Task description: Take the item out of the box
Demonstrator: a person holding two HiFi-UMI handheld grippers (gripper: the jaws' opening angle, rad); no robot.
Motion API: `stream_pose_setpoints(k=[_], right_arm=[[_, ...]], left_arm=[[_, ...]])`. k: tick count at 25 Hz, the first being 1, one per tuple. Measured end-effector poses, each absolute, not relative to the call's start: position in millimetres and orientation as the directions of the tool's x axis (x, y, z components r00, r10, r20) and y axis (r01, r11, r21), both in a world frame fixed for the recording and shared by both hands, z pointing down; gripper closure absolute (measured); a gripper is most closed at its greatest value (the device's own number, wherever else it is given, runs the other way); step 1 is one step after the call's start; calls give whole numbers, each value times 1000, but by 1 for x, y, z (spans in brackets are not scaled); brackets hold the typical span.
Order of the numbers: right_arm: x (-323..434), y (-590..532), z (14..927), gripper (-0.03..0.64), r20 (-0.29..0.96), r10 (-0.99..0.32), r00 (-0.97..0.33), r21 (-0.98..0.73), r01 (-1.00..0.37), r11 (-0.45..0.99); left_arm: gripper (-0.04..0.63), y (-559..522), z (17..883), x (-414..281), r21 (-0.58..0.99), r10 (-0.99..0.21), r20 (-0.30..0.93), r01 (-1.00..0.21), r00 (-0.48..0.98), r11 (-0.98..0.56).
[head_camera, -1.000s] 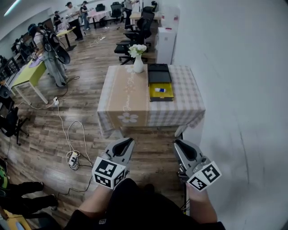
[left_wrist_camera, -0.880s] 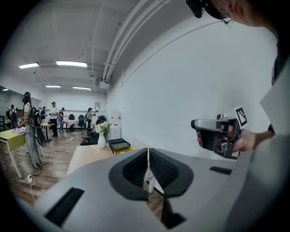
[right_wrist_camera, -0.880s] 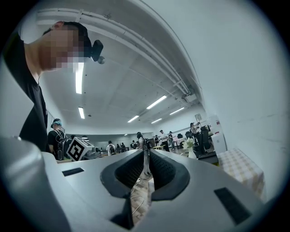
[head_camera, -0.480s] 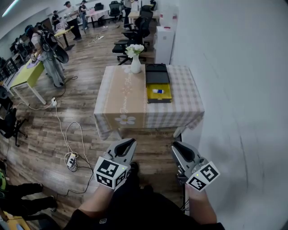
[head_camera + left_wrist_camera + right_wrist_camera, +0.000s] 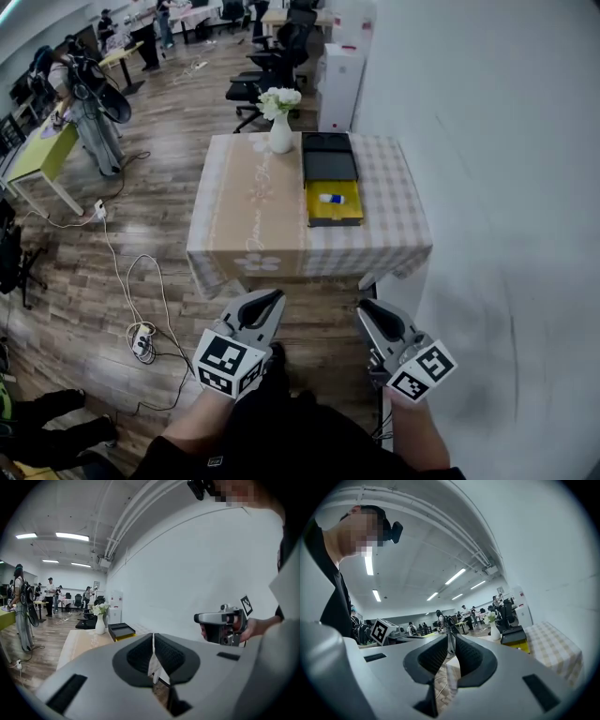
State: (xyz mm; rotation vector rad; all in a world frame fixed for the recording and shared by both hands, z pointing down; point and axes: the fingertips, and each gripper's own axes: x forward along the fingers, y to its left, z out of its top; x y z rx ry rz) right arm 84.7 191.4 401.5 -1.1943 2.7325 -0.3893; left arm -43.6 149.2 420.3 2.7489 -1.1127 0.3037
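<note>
The cloth-covered square table [image 5: 394, 206] sits a little larger and nearer in the head view than a second ago, and the person beside the yellow-green desk [image 5: 89, 103] has slid toward the upper left corner, while both grippers keep their place low in the frame over the wooden floor, short of the table's near edge. The left grey hand-held gripper [image 5: 274, 295] has its jaws pressed together with nothing between them, and the right grey hand-held gripper [image 5: 364, 306] is likewise closed and empty; each carries its marker cube toward the person. On the table, right of the beige runner, lies the open shallow box with a black lid and yellow tray [image 5: 335, 216], lid half toward the far edge. The small white-and-blue item [image 5: 330, 198] rests inside the yellow tray, well apart from both grippers. A white vase of white flowers [image 5: 280, 136] stands just left of the lid. A white power strip with its cable [image 5: 141, 342] lies on the floor to the left.
</note>
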Motion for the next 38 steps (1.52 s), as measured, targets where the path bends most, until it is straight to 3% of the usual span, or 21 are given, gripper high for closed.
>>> stream_pose_setpoints(k=[23,38], right_arm=[[11,29,375,576,19,-761,-648,-233,-743,627],[34,-20,380,577,20,-792,-610,-232,-773,590]], left_arm=[[574,-11,405,-107,113,-615,193,-640,765,-760],[574,-57,413,-96,125,-592,200,-620,780,-774]])
